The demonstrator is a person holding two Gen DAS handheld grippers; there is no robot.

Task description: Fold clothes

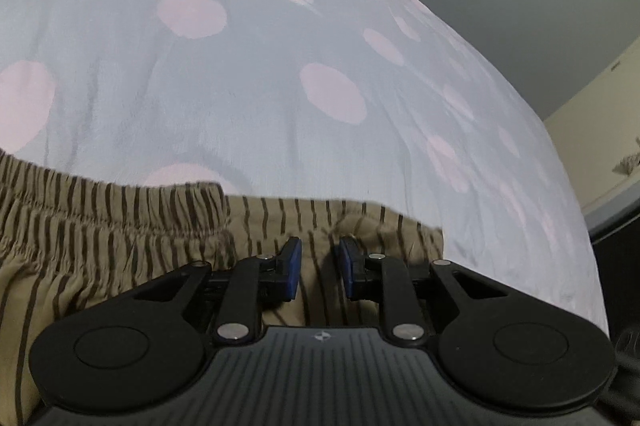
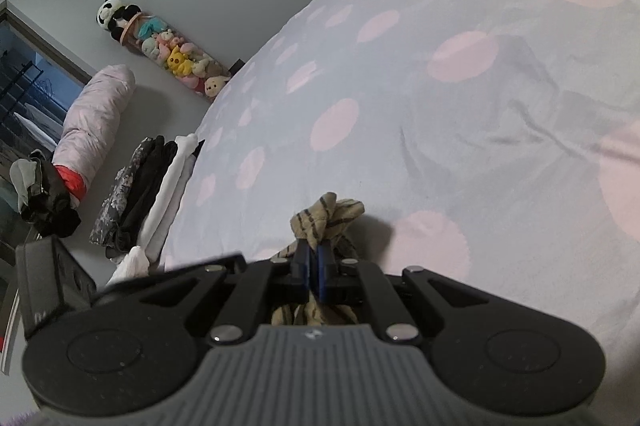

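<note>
The garment [image 1: 120, 238] is tan with dark brown stripes. The bedsheet [image 1: 248, 74] is pale blue-grey with large pink dots. The grippers' pads [image 1: 295, 266] are blue on black arms.

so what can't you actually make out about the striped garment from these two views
- Left wrist view: the tan brown-striped garment runs off the left edge and under the left tool, so its full shape and type are unclear.
- Right wrist view: only a bunched bit of it shows past the right tool; the tool's body hides the rest.
- Neither view shows whether the fabric between the tools is already folded on the polka-dot bedsheet.
</note>
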